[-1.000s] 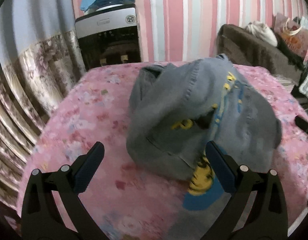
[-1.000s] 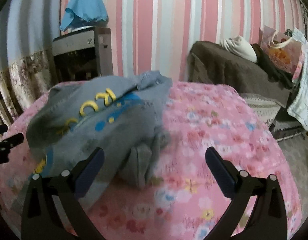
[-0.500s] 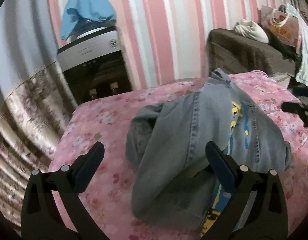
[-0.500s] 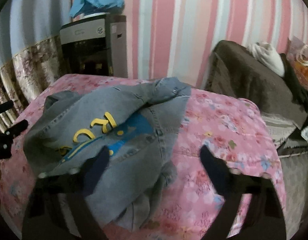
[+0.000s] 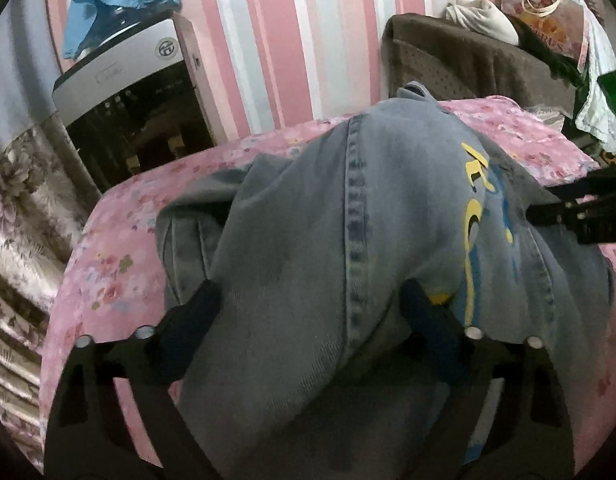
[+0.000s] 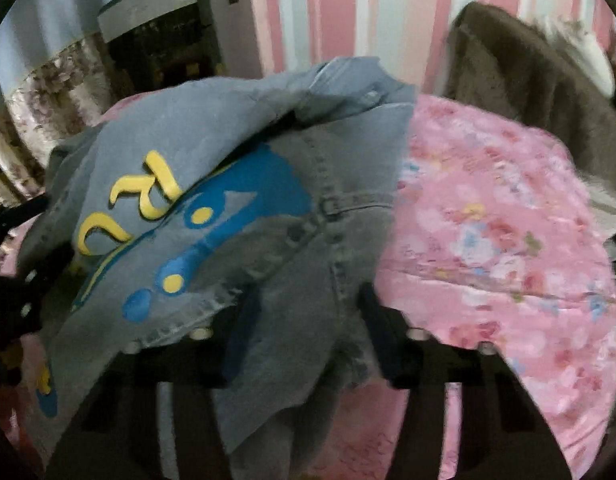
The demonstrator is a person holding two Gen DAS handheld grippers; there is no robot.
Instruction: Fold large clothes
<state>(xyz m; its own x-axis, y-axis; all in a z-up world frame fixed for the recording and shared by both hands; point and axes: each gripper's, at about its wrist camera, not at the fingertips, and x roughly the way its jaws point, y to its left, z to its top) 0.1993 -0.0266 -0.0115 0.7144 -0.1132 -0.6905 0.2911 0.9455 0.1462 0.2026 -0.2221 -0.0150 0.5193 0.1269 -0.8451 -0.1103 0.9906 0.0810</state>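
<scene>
A grey-blue denim jacket (image 5: 347, 240) with yellow letters and a blue print lies crumpled on the pink floral bed (image 5: 116, 264). My left gripper (image 5: 308, 304) is open, its fingers on either side of a raised fold of the denim. My right gripper (image 6: 304, 316) is partly closed, its fingers around the jacket's lower hem (image 6: 315, 320); the jacket (image 6: 228, 208) fills the left of that view. The right gripper also shows at the right edge of the left wrist view (image 5: 579, 216).
A water dispenser (image 5: 136, 92) with a blue cloth on top stands behind the bed on the left. A brown covered sofa (image 5: 475, 60) with bags stands at the back right. A floral curtain (image 5: 24, 208) hangs at the left. Bare bedspread (image 6: 499, 248) lies to the right of the jacket.
Both grippers have moved in and down onto the jacket. The right gripper's fingers have narrowed around the hem. The left gripper now straddles a denim fold.
</scene>
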